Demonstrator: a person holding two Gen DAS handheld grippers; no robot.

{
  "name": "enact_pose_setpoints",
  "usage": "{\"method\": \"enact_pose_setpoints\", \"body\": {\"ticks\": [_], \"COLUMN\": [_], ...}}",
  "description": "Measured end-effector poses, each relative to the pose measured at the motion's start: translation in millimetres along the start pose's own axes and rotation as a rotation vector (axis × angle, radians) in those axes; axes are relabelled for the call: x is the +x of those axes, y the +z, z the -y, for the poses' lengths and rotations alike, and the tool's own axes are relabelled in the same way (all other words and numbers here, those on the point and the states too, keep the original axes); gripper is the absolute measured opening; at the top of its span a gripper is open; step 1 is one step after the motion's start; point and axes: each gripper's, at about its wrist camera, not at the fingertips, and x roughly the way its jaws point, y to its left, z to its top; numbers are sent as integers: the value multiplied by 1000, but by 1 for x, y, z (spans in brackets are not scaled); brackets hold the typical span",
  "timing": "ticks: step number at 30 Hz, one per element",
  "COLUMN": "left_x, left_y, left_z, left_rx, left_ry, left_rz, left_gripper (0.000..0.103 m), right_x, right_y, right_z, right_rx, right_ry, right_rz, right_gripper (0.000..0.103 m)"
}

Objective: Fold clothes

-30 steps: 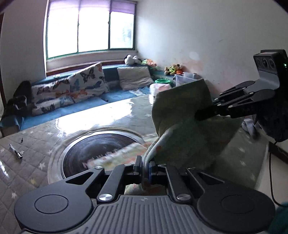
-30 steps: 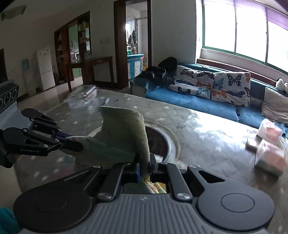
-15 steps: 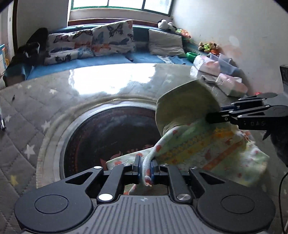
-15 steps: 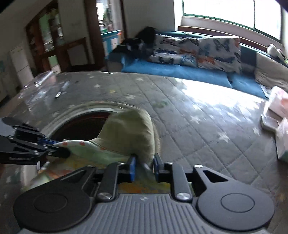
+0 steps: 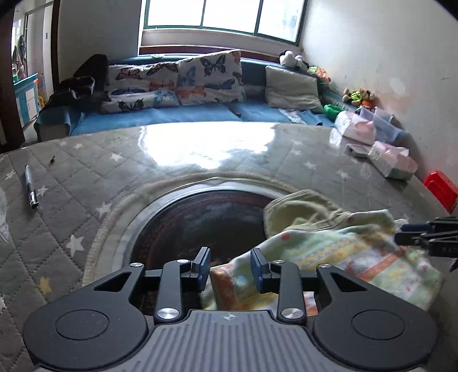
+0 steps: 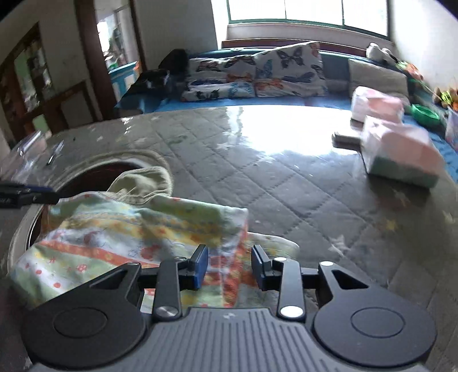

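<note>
1. Both my left gripper (image 5: pixel 230 267) and right gripper (image 6: pixel 230 264) are standing with jaws spread, gripping nothing.
2. I am seeing the patterned garment (image 5: pixel 329 257) lying, probably folded, on the quilted table (image 6: pixel 286 183).

Bright window (image 5: pixel 223 14) backlight, table (image 5: pixel 200 148) glare, fisheye edges, motion blur

Quilted table (image 5: pixel 257 160), garment (image 5: pixel 343 257), pen (image 5: pixel 30 186), boxes (image 6: pixel 400 154)

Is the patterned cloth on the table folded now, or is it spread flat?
Folded. The patterned cloth lies doubled over on the table, its green lining turned up at the far end. Both grippers are open.
</note>
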Motion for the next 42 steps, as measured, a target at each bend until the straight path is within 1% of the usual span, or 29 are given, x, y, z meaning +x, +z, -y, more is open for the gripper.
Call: {"method": "enact_pose_setpoints", "body": {"ticks": [2, 4, 5, 6, 7, 8, 10, 11, 14, 15, 16, 19, 21, 23, 27, 28, 31, 33, 37, 42], "left_x": [-1, -3, -3, -4, -4, -3, 1, 5, 17, 22, 25, 30, 32, 34, 37, 39, 41, 41, 43, 41], "left_y": [1, 2, 2, 3, 3, 3, 3, 3, 4, 5, 5, 6, 8, 10, 14, 14, 14, 14, 15, 15], "left_z": [6, 12, 16, 19, 22, 25, 32, 35, 40, 42, 42, 42, 42, 41, 40, 40, 39, 39, 39, 42], "left_rx": [2, 5, 6, 7, 9, 11, 18, 21, 28, 31, 29, 19, 12, 5, -10, -12, -14, -16, -18, -14], "left_ry": [-11, -23, -29, -34, -40, -48, -65, -69, -73, -75, -75, -75, -76, -77, -80, -78, -73, -69, -61, -49], "left_rz": [7, 14, 18, 21, 25, 24, 18, 13, -4, -9, -13, -18, -16, -15, -13, -15, -13, -12, -10, -2], "left_gripper": [33, 33, 33, 33, 33, 33, 33, 33, 34, 34, 34, 35, 36, 36, 36, 36, 36, 36, 36, 37], "right_x": [2, 5, 5, 5, 6, 2, -11, -12, -5, 0, -1, -8, -12, -11, 11, 19, 41, 47, 44, 31], "right_y": [2, 4, 4, 4, 4, 4, 2, 1, -3, -4, -2, 3, 9, 14, 22, 23, 25, 26, 28, 27], "right_z": [2, 1, 0, -1, -2, -3, -5, -5, -1, 1, 2, 1, -7, -18, -43, -48, -55, -56, -60, -72], "right_rx": [18, 33, 38, 43, 48, 49, 50, 54, 69, 75, 80, 95, 72, 41, -3, -12, -18, -24, -44, -90], "right_ry": [11, 24, 21, 14, 7, 3, -26, -37, -58, -62, -67, -84, -63, -16, 76, 83, 66, 57, 59, 101], "right_rz": [9, 19, 24, 29, 34, 50, 89, 90, 52, 35, 40, 72, 94, 98, 64, 52, 19, 19, 16, 27], "right_gripper": [33, 30, 27, 11, 6, 5, 5, 5, 5, 10, 13, 14, 17, 17, 17, 17, 17, 17, 18, 18]}}
